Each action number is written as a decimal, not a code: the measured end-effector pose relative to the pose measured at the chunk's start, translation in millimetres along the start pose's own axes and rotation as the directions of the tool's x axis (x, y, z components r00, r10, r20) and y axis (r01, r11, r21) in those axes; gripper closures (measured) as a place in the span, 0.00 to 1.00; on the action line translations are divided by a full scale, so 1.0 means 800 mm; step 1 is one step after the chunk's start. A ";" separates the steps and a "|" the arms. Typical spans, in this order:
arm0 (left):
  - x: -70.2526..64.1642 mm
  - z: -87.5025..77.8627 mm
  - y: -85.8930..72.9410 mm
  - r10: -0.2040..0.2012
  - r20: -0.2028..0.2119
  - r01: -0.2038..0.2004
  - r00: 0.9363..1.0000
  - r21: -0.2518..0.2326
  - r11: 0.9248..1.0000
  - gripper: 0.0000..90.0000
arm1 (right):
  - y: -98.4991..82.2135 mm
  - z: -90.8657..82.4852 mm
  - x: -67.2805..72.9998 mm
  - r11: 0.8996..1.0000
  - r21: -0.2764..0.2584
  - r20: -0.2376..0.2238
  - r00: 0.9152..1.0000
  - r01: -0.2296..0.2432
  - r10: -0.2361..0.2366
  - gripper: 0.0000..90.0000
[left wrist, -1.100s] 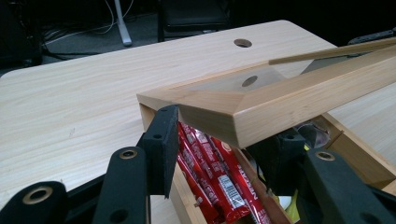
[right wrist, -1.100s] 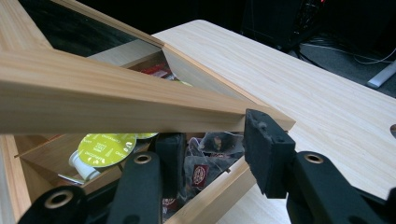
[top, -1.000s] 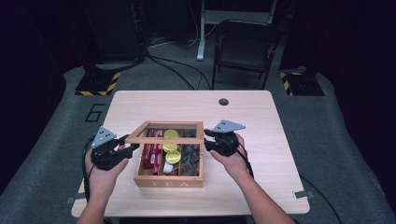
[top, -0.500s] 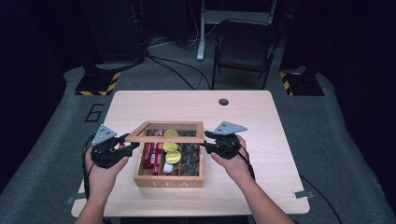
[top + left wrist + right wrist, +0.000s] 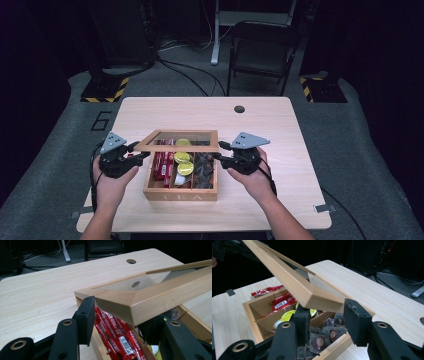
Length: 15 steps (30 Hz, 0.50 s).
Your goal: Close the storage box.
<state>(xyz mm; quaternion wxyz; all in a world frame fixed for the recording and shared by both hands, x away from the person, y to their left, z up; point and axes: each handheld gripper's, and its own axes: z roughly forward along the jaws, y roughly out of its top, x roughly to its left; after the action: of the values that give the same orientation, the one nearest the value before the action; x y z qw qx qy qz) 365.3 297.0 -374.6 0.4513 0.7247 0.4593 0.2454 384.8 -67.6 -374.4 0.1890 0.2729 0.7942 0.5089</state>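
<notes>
the glass-paned lid (image 5: pixel 180 140) is raised above the tea box (image 5: pixel 181 192); left tool (image 5: pixel 139 156) clamps its corner, right tool (image 5: pixel 222 151), jaws just widening, straddles the opposite corner.

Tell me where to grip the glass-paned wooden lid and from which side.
Grip the glass-paned wooden lid by its raised front corners, left tongs coming from the left, right tongs from the right. The thick wood frame suits the pads; the glass pane does not.

Black left gripper (image 5: pixel 134 156), right gripper (image 5: pixel 223 152) (grey 3-cornered plates), brass eyelets.
</notes>
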 end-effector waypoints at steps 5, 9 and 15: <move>0.001 0.000 0.004 -0.001 0.001 0.001 1.000 0.006 1.000 0.58 | -0.001 -0.003 0.002 1.000 -0.002 -0.004 1.000 -0.005 0.005 0.62; 0.001 0.000 0.005 0.007 -0.001 -0.007 1.000 0.016 1.000 0.58 | 0.002 -0.005 0.002 1.000 -0.011 -0.007 1.000 -0.008 0.008 0.62; 0.003 -0.001 0.011 0.036 0.009 -0.036 0.999 0.029 0.999 0.58 | 0.012 -0.007 0.005 1.000 0.001 0.003 1.000 0.003 -0.003 0.63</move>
<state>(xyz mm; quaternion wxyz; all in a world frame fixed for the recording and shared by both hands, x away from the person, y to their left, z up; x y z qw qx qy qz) 369.6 297.9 -366.8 0.4383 0.7404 0.4476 0.2437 380.7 -65.5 -363.8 0.1910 0.2726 0.7945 0.5078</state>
